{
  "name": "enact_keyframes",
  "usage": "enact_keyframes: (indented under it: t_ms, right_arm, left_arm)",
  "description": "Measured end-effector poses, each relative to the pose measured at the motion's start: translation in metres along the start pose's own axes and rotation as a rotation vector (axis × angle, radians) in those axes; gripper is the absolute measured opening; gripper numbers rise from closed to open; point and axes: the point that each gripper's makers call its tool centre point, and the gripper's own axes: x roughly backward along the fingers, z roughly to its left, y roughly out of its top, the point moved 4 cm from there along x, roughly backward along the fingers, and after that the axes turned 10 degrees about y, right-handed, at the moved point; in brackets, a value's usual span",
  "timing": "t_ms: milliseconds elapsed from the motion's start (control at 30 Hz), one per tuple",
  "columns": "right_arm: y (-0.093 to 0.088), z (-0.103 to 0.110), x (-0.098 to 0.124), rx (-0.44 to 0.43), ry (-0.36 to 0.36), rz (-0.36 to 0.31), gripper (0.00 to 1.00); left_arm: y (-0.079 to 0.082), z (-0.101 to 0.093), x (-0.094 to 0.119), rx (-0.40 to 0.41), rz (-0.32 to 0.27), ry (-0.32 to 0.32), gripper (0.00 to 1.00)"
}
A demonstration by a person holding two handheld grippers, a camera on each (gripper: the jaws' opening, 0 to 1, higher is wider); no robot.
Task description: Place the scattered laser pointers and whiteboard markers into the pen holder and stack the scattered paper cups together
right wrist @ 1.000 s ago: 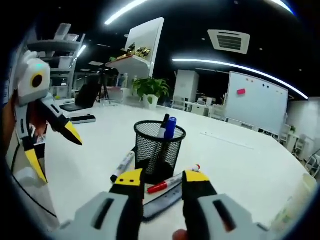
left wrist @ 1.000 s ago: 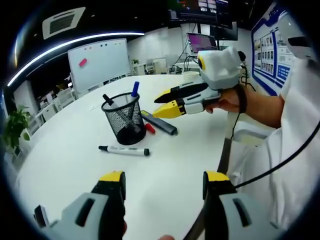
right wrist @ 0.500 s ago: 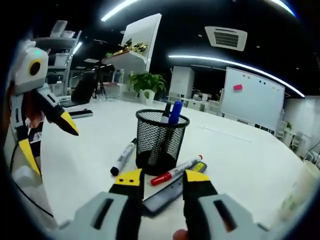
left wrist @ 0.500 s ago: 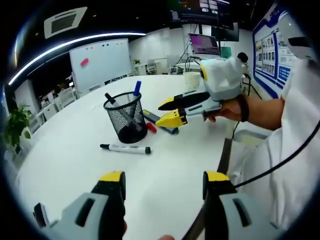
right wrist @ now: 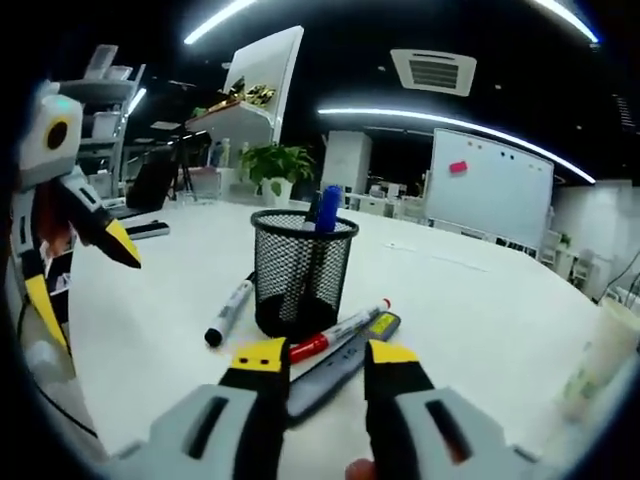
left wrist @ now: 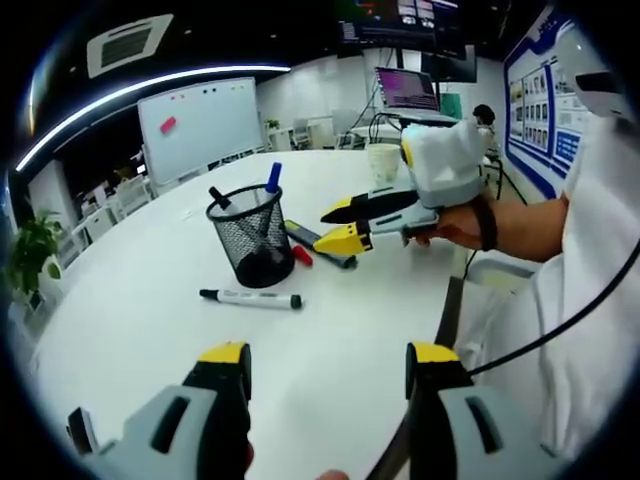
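A black mesh pen holder (left wrist: 250,237) stands on the white table (left wrist: 140,330) with a blue marker (left wrist: 271,177) and a black one upright in it. In front of it lies a black-capped whiteboard marker (left wrist: 250,298). Beside the holder lie a red-capped marker (left wrist: 300,255) and a dark laser pointer (left wrist: 322,245). My right gripper (left wrist: 338,228) hovers open just over these two. From its own view, the right gripper (right wrist: 325,356) frames the red-capped marker (right wrist: 335,333) and laser pointer (right wrist: 335,368), with the holder (right wrist: 300,270) behind. My left gripper (left wrist: 328,356) stands open, empty, near the table's edge.
A paper cup (left wrist: 383,160) stands behind the right gripper, and a paper cup (right wrist: 598,355) shows at the far right of the right gripper view. A whiteboard (left wrist: 195,120) and a potted plant (left wrist: 30,250) stand beyond the table. A person's sleeve (left wrist: 590,260) is on the right.
The right gripper has come down and closer to the red-capped marker and laser pointer beside the holder. The left gripper has hardly moved.
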Motion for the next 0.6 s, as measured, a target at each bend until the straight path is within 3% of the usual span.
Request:
enact_keyframes:
  t_ms: [233,600]
  right_arm:
    - [-0.014,0.000,-0.002,-0.013,-0.017,0.033,0.31]
    - [-0.013,0.004,-0.002,-0.008,-0.004,0.025,0.32]
  left_arm:
    - [0.000,0.000,0.000,-0.001,0.001,0.000,0.64]
    - [-0.001,0.001,0.001,-0.002,0.002,0.003,0.64]
